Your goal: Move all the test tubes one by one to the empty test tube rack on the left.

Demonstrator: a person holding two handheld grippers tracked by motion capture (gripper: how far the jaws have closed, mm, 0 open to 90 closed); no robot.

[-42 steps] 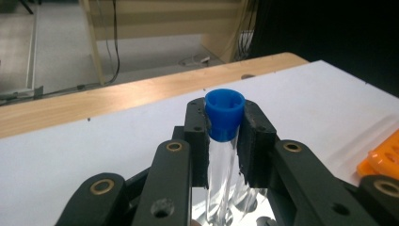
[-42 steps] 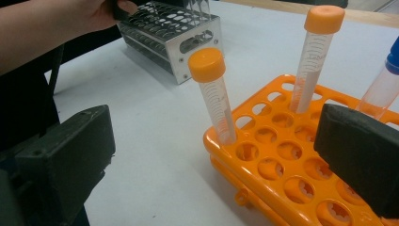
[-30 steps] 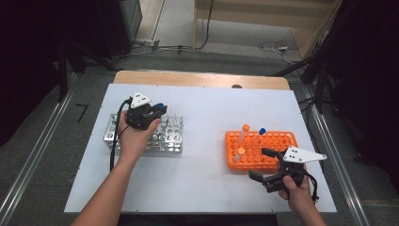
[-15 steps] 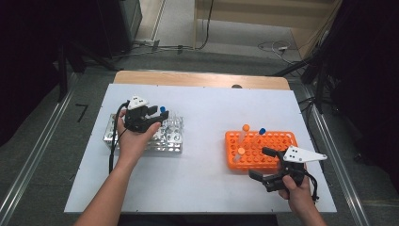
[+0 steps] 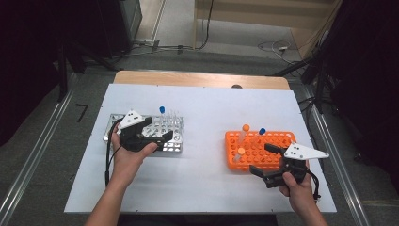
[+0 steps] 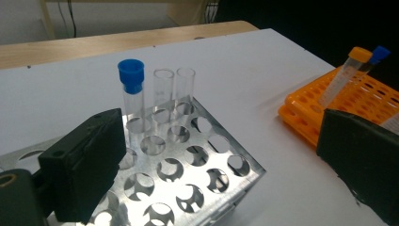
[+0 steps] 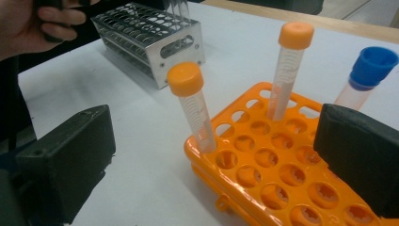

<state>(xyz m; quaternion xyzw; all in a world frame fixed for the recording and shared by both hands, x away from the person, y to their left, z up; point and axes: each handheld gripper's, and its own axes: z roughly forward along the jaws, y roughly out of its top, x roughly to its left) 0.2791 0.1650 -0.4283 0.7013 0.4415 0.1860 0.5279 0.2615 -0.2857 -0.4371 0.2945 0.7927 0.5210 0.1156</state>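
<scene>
At the table's nine o'clock side, seen from the high view, the left gripper sits over the near edge of a shiny perforated metal test-tube rack on the white tabletop. Its black jaws have just been opening and now stand wide apart, nothing between them. In the left gripper view, a clear glass tube with a blue cap stands upright in a hole at the rack's far corner, at about eleven o'clock from the jaws, with two uncapped clear glass tubes just beside it at its three o'clock. The blue-capped tube is free of both pads.

Toward three o'clock on the table lies an orange plastic tube rack. It carries a tall clear tube with an orange cap leaning slightly in a far hole, a second orange-capped tube tilted in the corner hole nearest the metal rack, and a blue-capped tube at the far right side, partly behind a jaw in the right gripper view. The right gripper is held by a hand just off the orange rack's near edge, at its six o'clock; its jaws are spread wide and grip nothing, the pads clear of every tube
</scene>
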